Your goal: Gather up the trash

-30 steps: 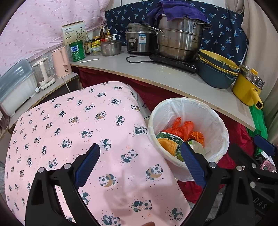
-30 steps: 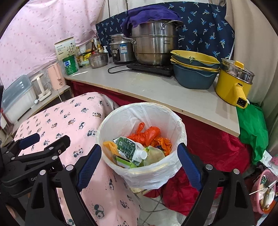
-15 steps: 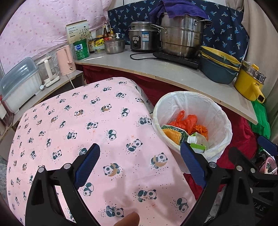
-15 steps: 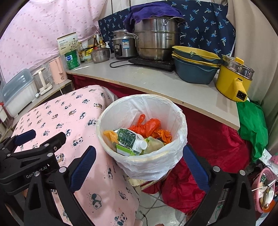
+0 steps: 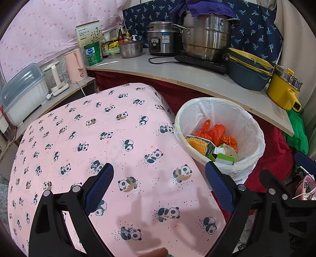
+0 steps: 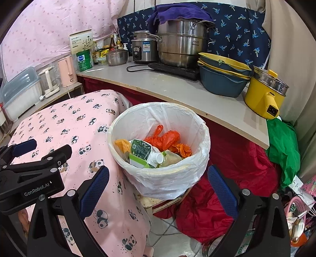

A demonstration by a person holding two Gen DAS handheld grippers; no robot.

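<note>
A large steel steamer pot [image 6: 180, 43] under a purple cloth [image 6: 175, 10] stands at the worktop's [image 6: 177, 91] back edge, a rice cooker [image 6: 143, 48] just beside it. Stacked blue-and-yellow basins [image 6: 222, 76] and a yellow electric pot [image 6: 263, 93] sit toward the right end. A panda-print pink cloth [image 5: 98, 142] covers the low surface nearby.

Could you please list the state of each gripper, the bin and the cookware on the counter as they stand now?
Left gripper: open, empty, over the panda cloth.
Right gripper: open, empty, in front of the bin.
Trash bin: upright, lined with a white bag, partly filled.
Steamer pot: purple cloth on top.
Yellow electric pot: lid on.
Rice cooker: lid on.
</note>
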